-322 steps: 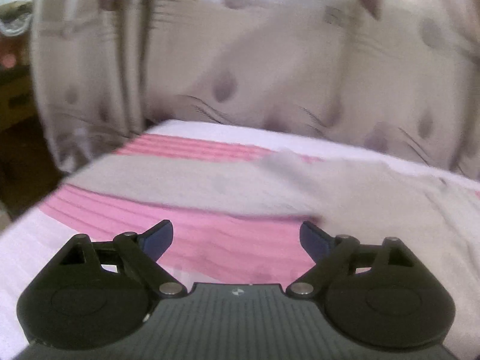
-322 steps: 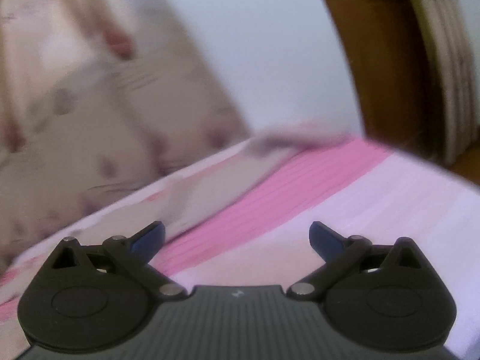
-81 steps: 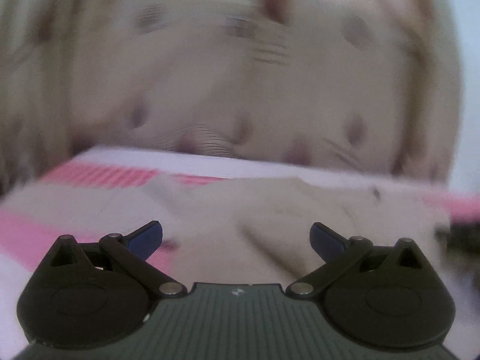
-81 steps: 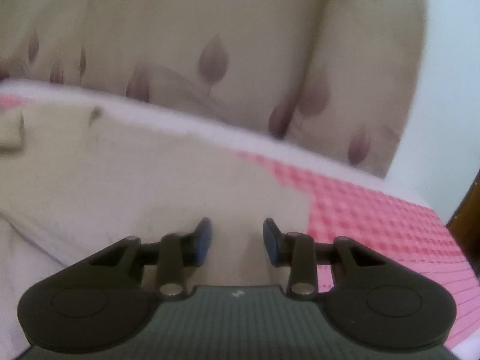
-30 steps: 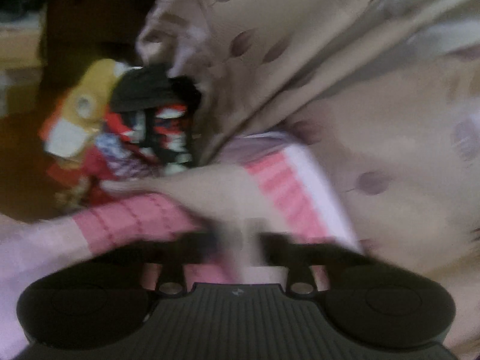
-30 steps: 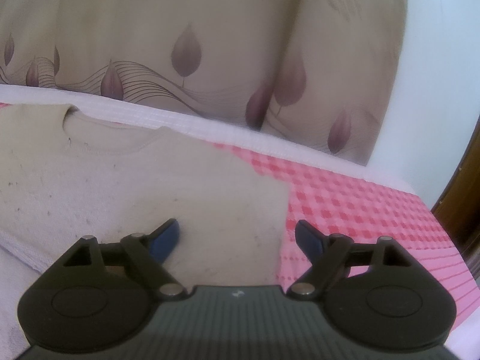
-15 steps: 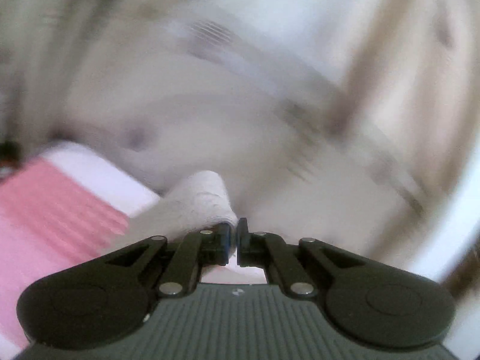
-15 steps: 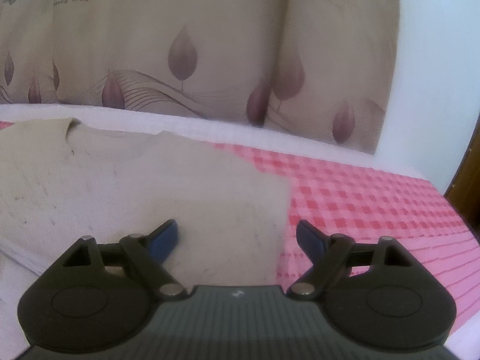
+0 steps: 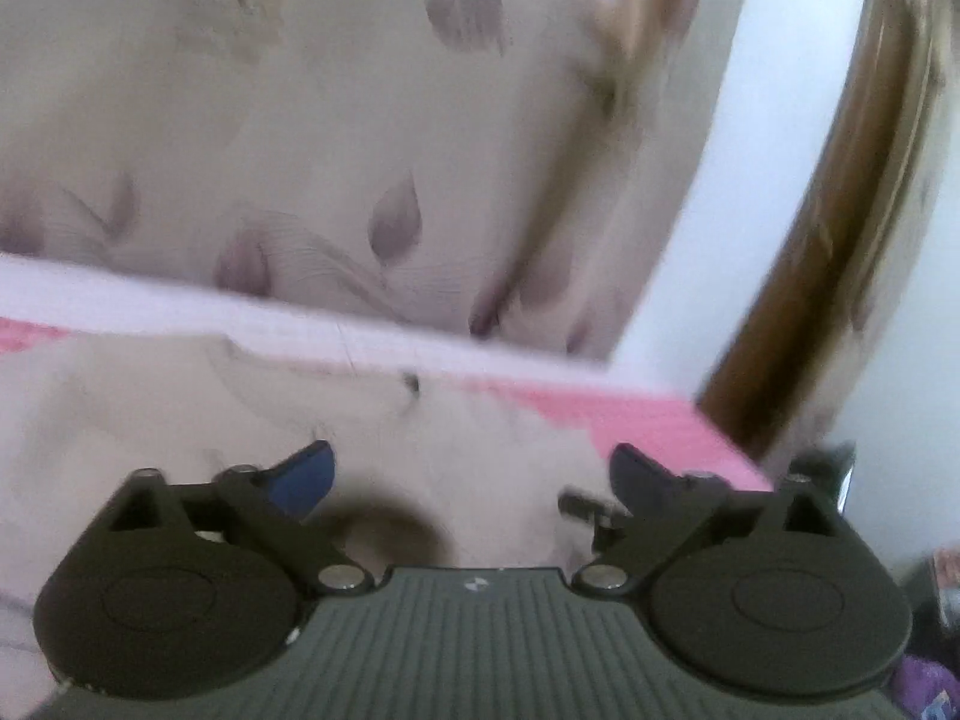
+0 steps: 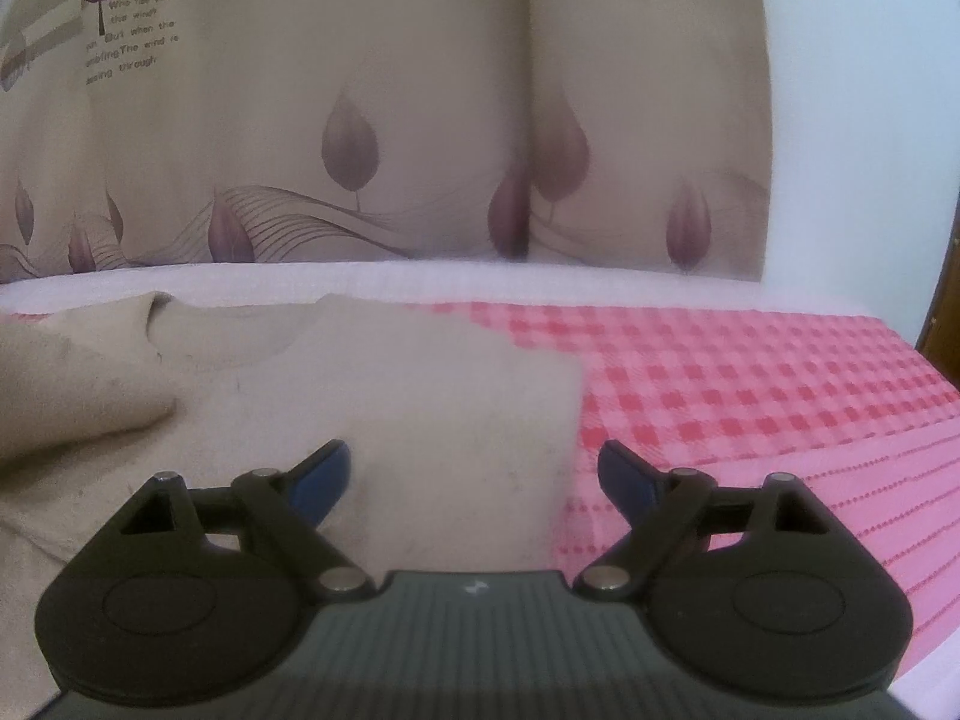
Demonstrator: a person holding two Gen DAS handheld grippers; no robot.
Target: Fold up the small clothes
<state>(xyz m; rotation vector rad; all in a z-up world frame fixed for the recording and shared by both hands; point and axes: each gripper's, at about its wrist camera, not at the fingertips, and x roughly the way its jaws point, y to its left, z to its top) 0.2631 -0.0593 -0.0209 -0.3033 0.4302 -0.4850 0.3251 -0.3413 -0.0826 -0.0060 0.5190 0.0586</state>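
A soft beige shirt (image 10: pixel 372 396) lies flat on the pink checked bed (image 10: pixel 750 384), its scooped collar at eleven o'clock. The left claw (image 9: pixel 468 474), pinching a sleeve half a second ago, has just been opening and now stands spread and empty; the right claw (image 10: pixel 474 474) is spread too.

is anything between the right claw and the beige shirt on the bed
Nothing visible stands in the way. The right claw is open just above the beige shirt, which lies on the pink checked bedcover. The shirt's right edge runs between its fingers, and no other object sits on that part of the cloth.
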